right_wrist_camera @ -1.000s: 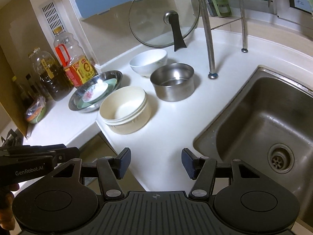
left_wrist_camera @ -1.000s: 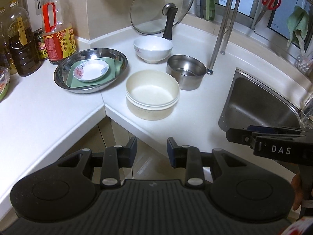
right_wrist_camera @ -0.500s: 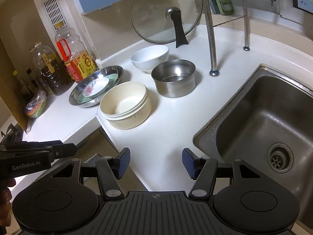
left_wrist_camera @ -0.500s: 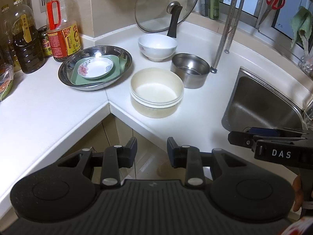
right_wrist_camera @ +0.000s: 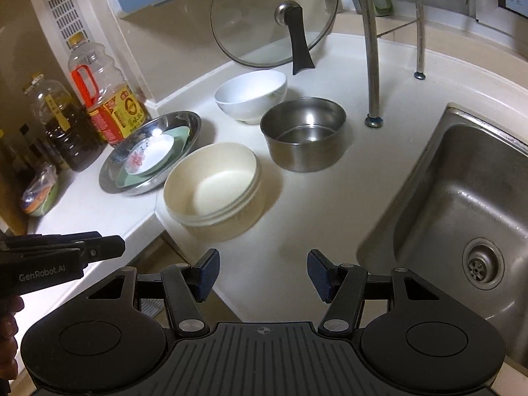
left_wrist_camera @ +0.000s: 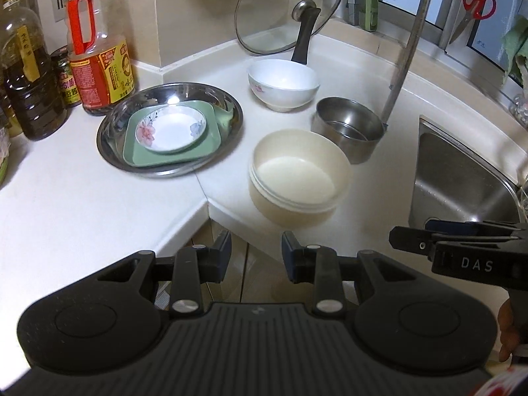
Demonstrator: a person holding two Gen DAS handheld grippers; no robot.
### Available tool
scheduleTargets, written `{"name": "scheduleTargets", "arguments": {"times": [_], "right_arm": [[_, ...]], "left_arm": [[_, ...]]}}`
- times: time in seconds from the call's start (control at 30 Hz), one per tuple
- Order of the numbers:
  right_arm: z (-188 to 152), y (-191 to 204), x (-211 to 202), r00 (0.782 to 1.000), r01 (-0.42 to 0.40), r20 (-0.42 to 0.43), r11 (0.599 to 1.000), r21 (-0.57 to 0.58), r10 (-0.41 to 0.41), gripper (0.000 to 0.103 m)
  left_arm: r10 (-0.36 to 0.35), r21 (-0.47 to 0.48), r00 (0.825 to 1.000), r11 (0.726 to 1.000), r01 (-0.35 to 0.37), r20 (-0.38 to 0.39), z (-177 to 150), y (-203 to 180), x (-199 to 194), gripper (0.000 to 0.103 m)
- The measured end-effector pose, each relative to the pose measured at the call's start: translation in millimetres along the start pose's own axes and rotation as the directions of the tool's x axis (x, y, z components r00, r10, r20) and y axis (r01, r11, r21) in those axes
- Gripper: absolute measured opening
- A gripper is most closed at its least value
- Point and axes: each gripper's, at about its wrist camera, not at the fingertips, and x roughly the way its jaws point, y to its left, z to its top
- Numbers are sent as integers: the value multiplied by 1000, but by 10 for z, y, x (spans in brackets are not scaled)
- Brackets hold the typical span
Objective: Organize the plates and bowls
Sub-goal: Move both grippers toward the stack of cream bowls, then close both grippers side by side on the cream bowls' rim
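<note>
So on the white corner worktop (left_wrist_camera: 82, 204) there's a stack of cream round bowls (left_wrist_camera: 298, 178) right near the front edge, a shiny steel bowl (right_wrist_camera: 305, 132) and a white ceramic bowl (left_wrist_camera: 283, 84) behind it. Off to the left, a wide steel dish (left_wrist_camera: 109, 132) holds a green square plate (left_wrist_camera: 142, 156) with a small flowered saucer (left_wrist_camera: 171, 127) on top. Left gripper (left_wrist_camera: 255, 257) fingers are a little apart with nothing between them; right gripper (right_wrist_camera: 263, 275) fingers are wider apart, holding nothing too.
</note>
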Motion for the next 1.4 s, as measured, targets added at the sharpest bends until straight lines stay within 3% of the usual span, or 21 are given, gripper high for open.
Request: {"name": "scheduleTargets", "arguments": {"times": [0.3, 0.73, 1.07, 1.4], "right_arm": [[181, 162, 254, 999, 48, 5, 998, 33, -49, 59], [384, 327, 604, 987, 158, 25, 984, 77, -160, 59], [452, 290, 783, 982, 188, 12, 979, 82, -190, 59], [555, 183, 924, 989, 144, -26, 988, 51, -143, 57]], "left_arm": [[-51, 37, 999, 998, 51, -15, 255, 213, 281, 29], [-159, 94, 987, 982, 162, -35, 502, 225, 654, 29], [-164, 90, 985, 982, 168, -52, 623, 145, 924, 29], [-134, 56, 988, 989, 139, -80, 670, 85, 1096, 29]]}}
